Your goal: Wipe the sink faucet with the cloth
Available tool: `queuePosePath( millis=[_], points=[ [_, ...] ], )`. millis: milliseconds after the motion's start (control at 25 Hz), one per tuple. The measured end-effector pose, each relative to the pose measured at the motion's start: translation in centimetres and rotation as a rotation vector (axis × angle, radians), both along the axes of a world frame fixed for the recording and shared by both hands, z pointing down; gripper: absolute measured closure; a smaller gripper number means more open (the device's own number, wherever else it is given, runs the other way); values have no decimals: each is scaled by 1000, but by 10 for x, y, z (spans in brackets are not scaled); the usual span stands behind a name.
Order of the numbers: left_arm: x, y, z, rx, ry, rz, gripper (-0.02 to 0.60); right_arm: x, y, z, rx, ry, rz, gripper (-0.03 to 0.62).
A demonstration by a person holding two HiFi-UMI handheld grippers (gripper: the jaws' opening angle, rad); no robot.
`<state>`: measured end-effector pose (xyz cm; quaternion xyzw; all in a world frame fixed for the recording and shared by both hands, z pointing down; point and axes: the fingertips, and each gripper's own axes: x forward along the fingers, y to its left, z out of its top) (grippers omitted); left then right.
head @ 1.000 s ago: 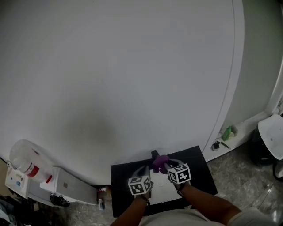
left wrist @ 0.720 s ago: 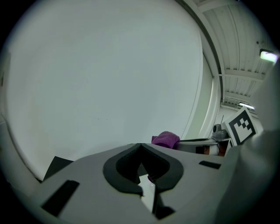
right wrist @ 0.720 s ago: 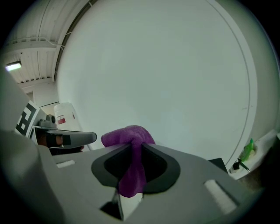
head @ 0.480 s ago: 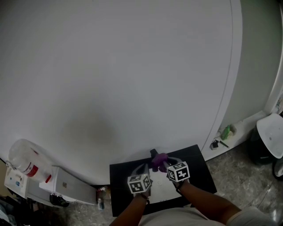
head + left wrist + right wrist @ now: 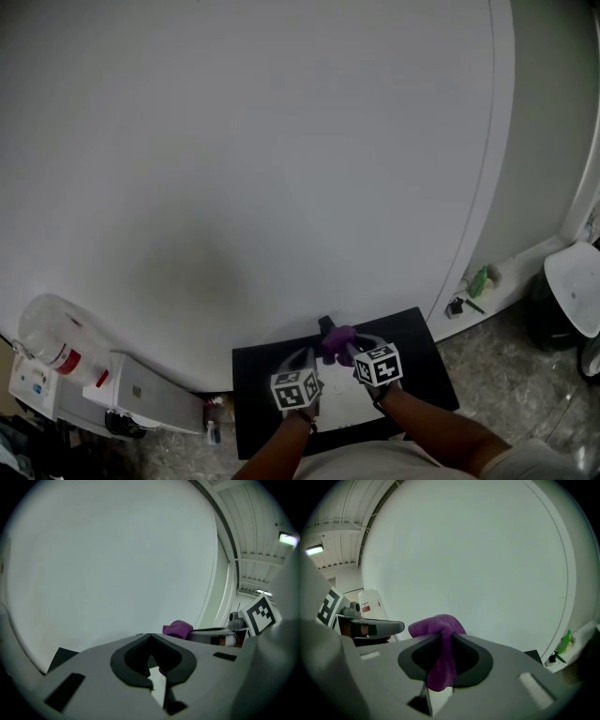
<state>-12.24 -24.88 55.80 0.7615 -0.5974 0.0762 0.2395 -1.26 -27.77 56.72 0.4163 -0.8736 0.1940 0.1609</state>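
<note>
Right gripper clamps a crumpled purple cloth, lengthwise along its jaws, bunched beyond the tips. Left gripper closed, empty.

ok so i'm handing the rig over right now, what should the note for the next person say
Left gripper: shut, empty, beside the right one.
Right gripper: shut on the cloth, which bunches above the jaws.
Both are over the black counter. The dark stub just behind the cloth looks like the faucet, but it is too small to be sure.
Done: cloth is in hand. Cannot tell if any wiping has happened.
Left: bring the cloth onto the faucet and wipe it.
</note>
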Motion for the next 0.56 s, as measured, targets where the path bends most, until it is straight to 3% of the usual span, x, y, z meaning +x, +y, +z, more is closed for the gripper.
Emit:
queuePosePath(
  millis=[560],
  points=[
    [4,-1,2,-2,1,3,577,5,-3,2,-3,-1,2,526]
  ],
)
